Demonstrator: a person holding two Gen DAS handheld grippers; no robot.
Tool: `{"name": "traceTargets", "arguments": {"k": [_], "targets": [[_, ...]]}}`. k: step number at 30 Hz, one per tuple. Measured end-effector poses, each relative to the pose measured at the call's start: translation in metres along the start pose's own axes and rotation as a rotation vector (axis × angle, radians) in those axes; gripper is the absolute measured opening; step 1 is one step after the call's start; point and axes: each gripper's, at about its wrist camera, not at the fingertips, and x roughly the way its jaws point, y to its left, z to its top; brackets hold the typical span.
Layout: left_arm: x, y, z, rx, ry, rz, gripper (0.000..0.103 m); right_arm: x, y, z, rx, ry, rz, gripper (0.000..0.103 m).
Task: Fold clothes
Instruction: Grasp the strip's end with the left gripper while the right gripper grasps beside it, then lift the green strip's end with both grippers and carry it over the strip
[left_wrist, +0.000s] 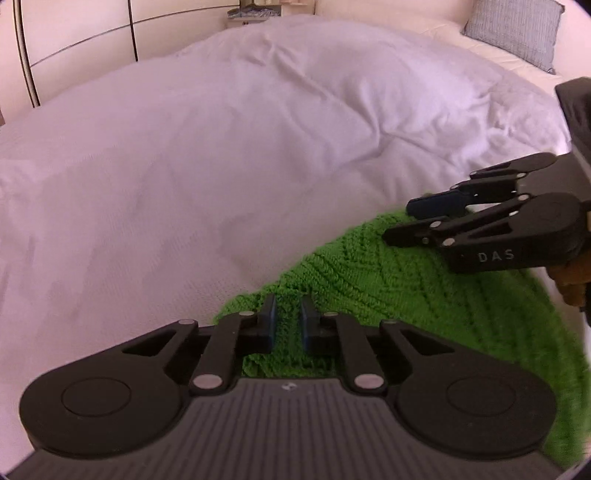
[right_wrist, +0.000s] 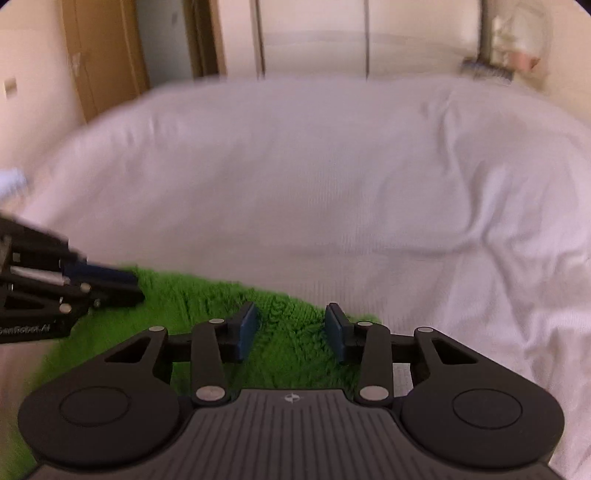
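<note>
A bright green knitted garment (left_wrist: 369, 273) lies on the white duvet (left_wrist: 221, 147), near the front of both views. My left gripper (left_wrist: 289, 321) is at the garment's left edge, its blue pads nearly together with a ridge of green knit pinched between them. In the right wrist view the left gripper (right_wrist: 135, 288) comes in from the left over the garment (right_wrist: 207, 295). My right gripper (right_wrist: 291, 330) hovers over the garment's right edge with its pads well apart, green knit showing in the gap but not pressed. From the left wrist view, the right gripper (left_wrist: 397, 221) shows its fingers apart.
The white duvet (right_wrist: 314, 184) covers the whole bed and is creased toward the right. A grey pillow (left_wrist: 517, 29) lies at the far right. Pale wardrobe doors (right_wrist: 314, 37) and a small nightstand (left_wrist: 255, 14) stand beyond the bed.
</note>
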Motion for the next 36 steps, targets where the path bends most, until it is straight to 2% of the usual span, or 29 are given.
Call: {"name": "traceTargets", "arguments": {"k": [5, 8, 12, 15, 17, 20, 24, 27, 28, 29, 30, 32, 34, 36], "targets": [[0.006, -0.006, 0.005, 0.014, 0.041, 0.029, 0.011, 0.02, 0.0, -0.002, -0.013, 0.068, -0.015, 0.038], [-0.016, -0.009, 0.011, 0.022, 0.042, 0.041, 0.011, 0.015, -0.004, 0.004, 0.023, 0.087, 0.003, 0.037], [-0.065, -0.005, 0.016, -0.108, 0.037, -0.016, 0.01, -0.029, -0.008, 0.016, 0.114, 0.078, 0.007, 0.038], [-0.088, -0.014, 0.009, -0.146, 0.035, -0.051, 0.011, -0.065, -0.001, 0.011, 0.173, 0.088, 0.021, 0.04], [-0.085, -0.023, -0.001, -0.146, 0.071, -0.065, 0.012, -0.079, 0.008, 0.007, 0.2, 0.104, 0.052, 0.04], [-0.062, -0.034, -0.019, -0.118, 0.133, -0.029, 0.012, -0.08, 0.025, -0.01, 0.192, 0.142, 0.079, 0.039], [-0.046, -0.038, -0.024, -0.123, 0.16, -0.012, 0.013, -0.052, 0.039, -0.036, 0.166, 0.21, 0.029, 0.039], [-0.056, -0.036, -0.02, -0.145, 0.176, -0.005, 0.013, -0.047, 0.035, -0.036, 0.161, 0.233, 0.037, 0.038], [-0.064, -0.032, -0.018, -0.176, 0.179, -0.01, 0.014, -0.05, 0.031, -0.032, 0.169, 0.244, 0.05, 0.039], [-0.072, -0.027, -0.017, -0.211, 0.18, -0.014, 0.02, -0.054, 0.028, -0.028, 0.178, 0.255, 0.062, 0.046], [-0.081, -0.02, -0.019, -0.262, 0.184, -0.021, 0.035, -0.062, 0.022, -0.028, 0.214, 0.247, 0.07, 0.051], [-0.092, -0.001, -0.026, -0.388, 0.202, -0.057, 0.054, -0.08, 0.009, -0.03, 0.288, 0.229, 0.084, 0.07], [-0.096, 0.022, -0.044, -0.595, 0.225, -0.155, 0.057, -0.093, -0.009, -0.037, 0.4, 0.213, 0.117, 0.078], [-0.091, 0.043, -0.065, -0.802, 0.241, -0.254, 0.06, -0.096, -0.031, -0.05, 0.547, 0.211, 0.173, 0.078]]}}
